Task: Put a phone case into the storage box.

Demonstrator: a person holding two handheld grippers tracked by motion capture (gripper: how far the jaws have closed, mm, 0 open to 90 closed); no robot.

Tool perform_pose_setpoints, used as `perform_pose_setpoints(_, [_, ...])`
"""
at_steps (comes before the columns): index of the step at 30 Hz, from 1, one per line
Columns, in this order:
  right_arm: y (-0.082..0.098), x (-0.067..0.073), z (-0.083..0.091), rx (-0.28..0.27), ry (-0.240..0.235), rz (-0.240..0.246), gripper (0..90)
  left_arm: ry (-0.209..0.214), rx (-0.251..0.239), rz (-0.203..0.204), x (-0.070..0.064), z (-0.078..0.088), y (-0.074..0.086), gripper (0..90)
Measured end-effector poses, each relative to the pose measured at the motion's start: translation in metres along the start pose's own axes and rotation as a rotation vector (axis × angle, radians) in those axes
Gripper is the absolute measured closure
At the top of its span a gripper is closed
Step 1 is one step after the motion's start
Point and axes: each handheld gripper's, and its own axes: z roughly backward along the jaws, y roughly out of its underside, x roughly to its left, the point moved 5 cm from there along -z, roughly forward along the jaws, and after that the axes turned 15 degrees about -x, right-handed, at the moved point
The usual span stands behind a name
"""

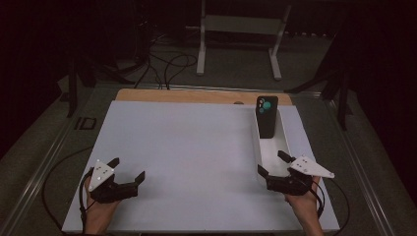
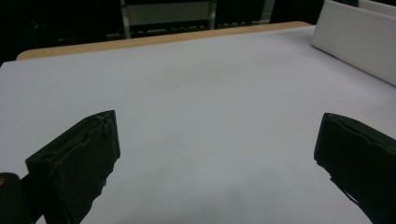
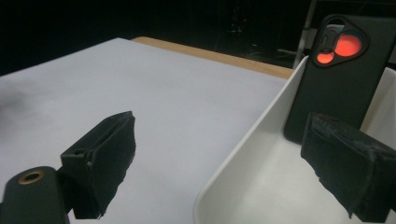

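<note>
A black phone (image 1: pixel 268 120) stands upright in the far end of a long white tray (image 1: pixel 256 142) at the table's right. Its camera cutout looks teal in the high view. In the right gripper view the phone (image 3: pixel 341 79) shows an orange-red cutout and leans on the tray's (image 3: pixel 243 144) far wall. My right gripper (image 1: pixel 270 161) is open, its jaws straddling the tray's near left rim, with nothing between them (image 3: pixel 219 135). My left gripper (image 1: pixel 129 168) hovers open over the bare white surface at the near left, and its jaws (image 2: pixel 217 135) hold nothing.
A white board (image 1: pixel 187 157) covers the table, with a wooden strip (image 1: pixel 196 96) along its far edge. The tray's side wall (image 2: pixel 355 42) shows at the upper right of the left gripper view. Beyond the table stand a white frame (image 1: pixel 241 29) and floor cables (image 1: pixel 167 64).
</note>
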Motion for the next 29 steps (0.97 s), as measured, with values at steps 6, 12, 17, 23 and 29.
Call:
perform_pose_setpoints(6, [0.006,0.002,0.010,-0.047,-0.013,-0.025,10.1,0.021,-0.020,-0.015,-0.002,0.002,-0.002,0.5])
perform_pose_setpoints(12, [0.006,0.005,0.013,-0.089,-0.028,-0.027,9.8,0.025,-0.034,-0.031,-0.003,0.004,-0.002,0.4])
perform_pose_setpoints(17, [0.007,0.004,0.018,-0.112,-0.017,-0.037,9.8,0.022,-0.038,-0.033,-0.003,0.005,-0.002,0.5])
perform_pose_setpoints(23, [0.013,0.004,0.020,-0.114,-0.005,-0.040,9.8,0.017,-0.043,-0.035,-0.003,0.006,-0.002,0.4])
perform_pose_setpoints(29, [0.015,0.004,0.019,-0.107,-0.002,-0.036,9.8,0.013,-0.042,-0.032,-0.003,0.005,-0.002,0.5])
